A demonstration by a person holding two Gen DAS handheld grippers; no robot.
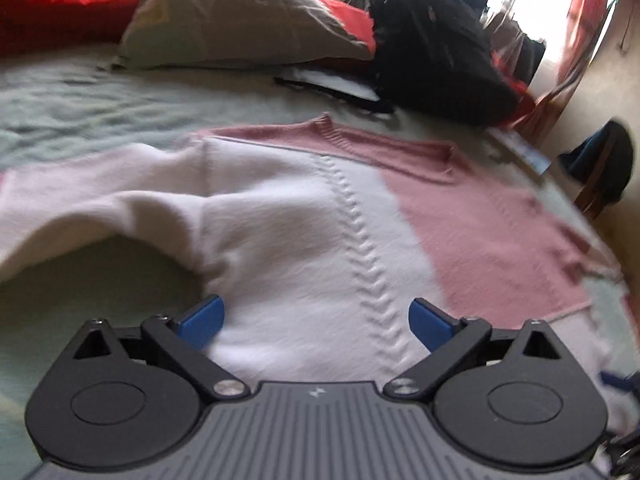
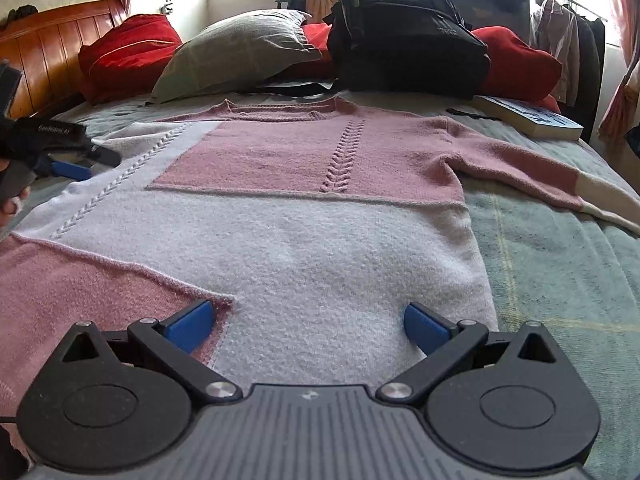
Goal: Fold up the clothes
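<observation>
A pink and white knitted sweater (image 2: 304, 240) lies flat, front up, on the bed, neckline toward the pillows. In the left wrist view the sweater (image 1: 304, 216) has its white left sleeve stretched out to the left. My left gripper (image 1: 316, 316) is open and empty, low over the sweater's left side near the armpit; it also shows at the left edge of the right wrist view (image 2: 70, 168). My right gripper (image 2: 308, 320) is open and empty, low over the sweater's bottom hem. The pink right sleeve (image 2: 532, 172) lies out to the right.
A green blanket (image 2: 560, 264) covers the bed. A grey pillow (image 2: 236, 52), red cushions (image 2: 128, 56) and a black backpack (image 2: 404, 36) lie at the head. A book (image 2: 528, 120) rests at the far right. A wooden headboard (image 2: 48, 52) stands at the left.
</observation>
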